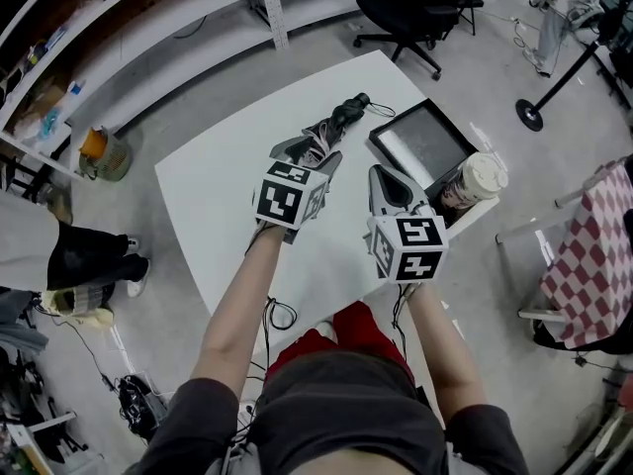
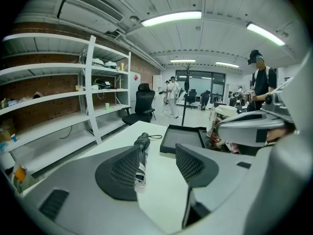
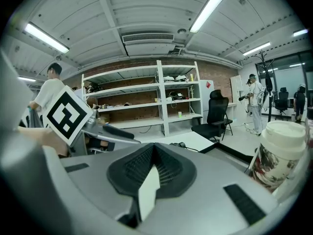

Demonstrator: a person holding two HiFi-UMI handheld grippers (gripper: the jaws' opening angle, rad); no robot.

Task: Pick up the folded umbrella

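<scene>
Lying near black tray (image 1: 420, 142), folded umbrella (image 1: 331, 127), lidded cup (image 1: 477, 179)

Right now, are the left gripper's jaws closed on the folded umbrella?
No, the jaws of the left gripper stand apart, and the folded umbrella lies ungripped on the table.

On the table (image 1: 223, 201) the folded umbrella (image 1: 341, 122) lies toward the far corner. The tray (image 1: 381, 151) is just to its right, and the cup (image 1: 477, 178) stands at the tray's near right corner, by the table's edge. The left gripper (image 1: 315, 154) hangs over the umbrella's near end, which lies by its left jaw, with the right gripper (image 1: 384, 178) to its right, before the tray. An office chair (image 1: 415, 8) stands beyond the table's far corner, and shelving (image 1: 148, 28) runs along the left.
</scene>
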